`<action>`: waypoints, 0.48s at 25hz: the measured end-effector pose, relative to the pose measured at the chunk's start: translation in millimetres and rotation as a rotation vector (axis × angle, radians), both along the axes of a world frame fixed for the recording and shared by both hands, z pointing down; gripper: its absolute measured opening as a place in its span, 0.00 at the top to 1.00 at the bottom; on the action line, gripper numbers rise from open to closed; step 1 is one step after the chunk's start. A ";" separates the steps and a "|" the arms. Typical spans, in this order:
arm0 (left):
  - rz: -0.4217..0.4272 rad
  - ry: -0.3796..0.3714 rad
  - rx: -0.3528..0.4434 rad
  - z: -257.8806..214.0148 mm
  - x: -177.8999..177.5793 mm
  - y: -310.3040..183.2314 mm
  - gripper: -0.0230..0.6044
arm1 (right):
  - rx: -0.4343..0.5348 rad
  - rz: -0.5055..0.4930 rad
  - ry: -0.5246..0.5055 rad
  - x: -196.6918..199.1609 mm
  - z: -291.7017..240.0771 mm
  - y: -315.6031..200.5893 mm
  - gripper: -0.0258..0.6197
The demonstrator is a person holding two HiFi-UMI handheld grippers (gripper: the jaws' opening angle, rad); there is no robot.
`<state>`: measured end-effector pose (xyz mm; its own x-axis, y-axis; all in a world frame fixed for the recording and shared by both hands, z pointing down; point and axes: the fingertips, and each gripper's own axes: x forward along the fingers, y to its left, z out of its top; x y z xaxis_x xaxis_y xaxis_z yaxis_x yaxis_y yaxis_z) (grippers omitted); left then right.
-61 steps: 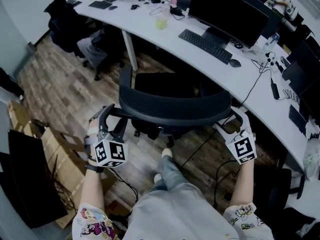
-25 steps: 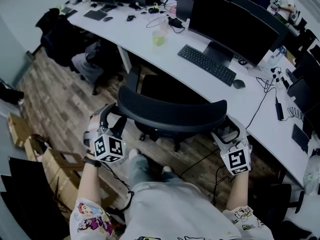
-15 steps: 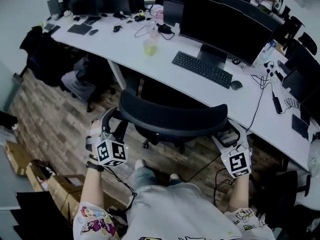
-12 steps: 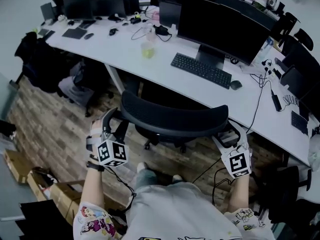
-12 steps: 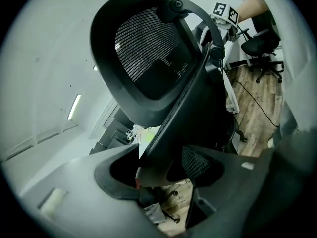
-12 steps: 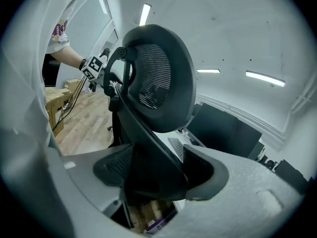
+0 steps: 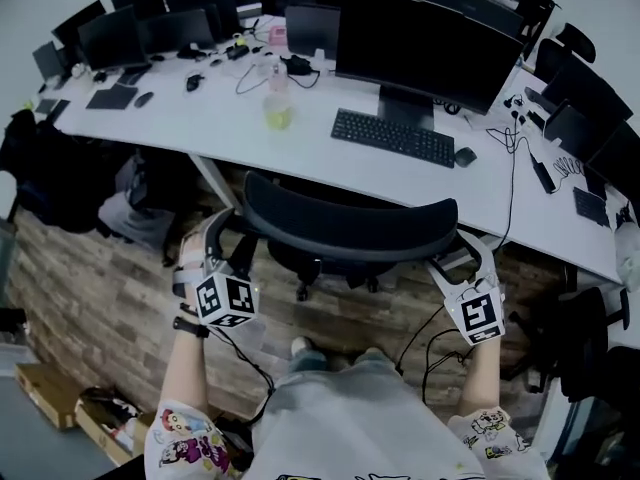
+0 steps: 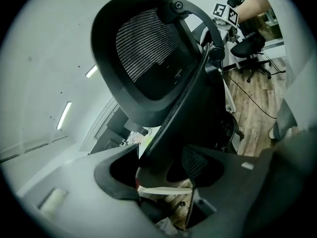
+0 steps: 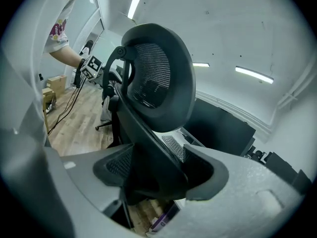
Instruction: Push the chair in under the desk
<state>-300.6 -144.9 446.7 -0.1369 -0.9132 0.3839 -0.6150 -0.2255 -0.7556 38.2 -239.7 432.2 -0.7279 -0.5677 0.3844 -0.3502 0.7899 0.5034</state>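
Now both grippers clamp the curved backrest of the chair [image 7: 350, 230]: the left gripper [image 7: 226, 226] holds its left end, the right gripper [image 7: 456, 250] its right end, with the frame filling each pair of jaws. The seat sits partly beneath the white desk [image 7: 200, 133], below the keyboard [image 7: 393, 137] and monitor [image 7: 425, 33]. A slanted desk leg [image 7: 214, 181] stands just left of the chair. Black cables [image 7: 428, 330] trail over the wooden floor [image 7: 110, 298] at the right.
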 end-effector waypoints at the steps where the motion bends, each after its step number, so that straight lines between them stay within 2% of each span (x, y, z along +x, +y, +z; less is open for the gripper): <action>1: 0.012 0.000 0.002 -0.2 -4.5 -3.9 0.51 | 0.000 0.009 -0.003 -3.5 0.1 -0.5 0.49; 7: 0.072 -0.001 0.011 -2.8 -24.0 -26.5 0.51 | 0.001 0.062 -0.004 -19.3 -1.0 -7.2 0.49; 12: 0.083 -0.001 0.017 -2.6 -39.0 -37.2 0.51 | -0.002 0.073 -0.002 -34.1 -0.1 -17.0 0.49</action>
<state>-339.6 -182.1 444.1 -0.0609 -0.9277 0.3683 -0.5936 -0.2630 -0.7606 4.1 -256.6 432.0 -0.6856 -0.6183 0.3844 -0.4075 0.7634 0.5011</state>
